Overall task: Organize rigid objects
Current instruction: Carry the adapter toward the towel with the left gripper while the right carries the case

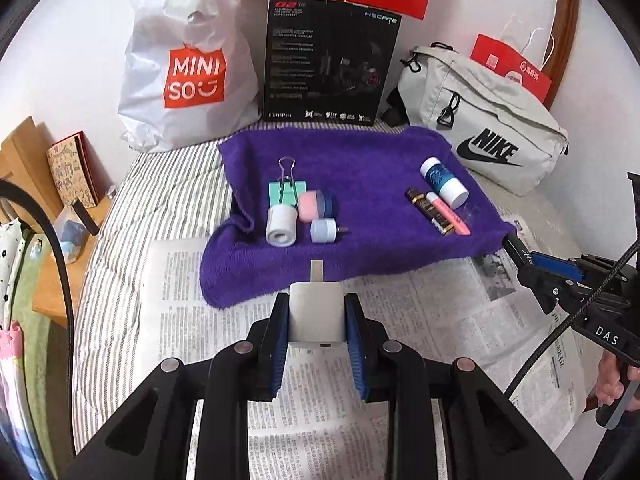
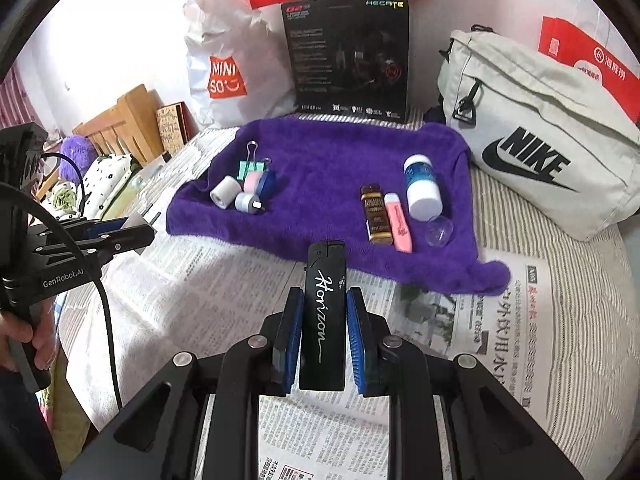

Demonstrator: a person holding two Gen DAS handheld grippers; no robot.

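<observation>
Presently, both tools are loaded. The left tool (image 1: 317,316) is closed to a narrow gap on a white charger plug (image 1: 317,312), its metal prong pointing toward 12 o'clock; blue pads bear on both flanks. The right tool (image 2: 323,322) is closed on a black lighter (image 2: 324,316), held lengthwise with the cap end forward.

A purple towel (image 1: 360,152) is spread on the bed over newspaper (image 1: 400,320). Two groups are laid out on it. At 11 o'clock in the left wrist view: a teal binder clip (image 1: 282,190), a white roll (image 1: 281,226), a pink-and-blue jar (image 1: 316,205) and a small pale-blue cylinder (image 1: 323,231), touching or just beside one another. At 1 o'clock: a blue-and-white bottle (image 1: 444,183), a dark brown stick (image 1: 428,211) and a pink highlighter (image 1: 448,214), lying parallel, with a clear cap (image 2: 439,231) beside the bottle.

Judgement: sorting is well advanced, with two pieces left to place. The plug appears to belong with the stubby group, the lighter with the long pieces.

Notes for the placement:
- The lighter should be lowered parallel to the brown stick, on bare towel at its near side, so nothing is nudged.
- The plug should be set down flat, prong clear of the pale-blue cylinder.
- Each tool should be opened only once its piece rests on the towel, since round pieces nearby may roll if bumped.
</observation>
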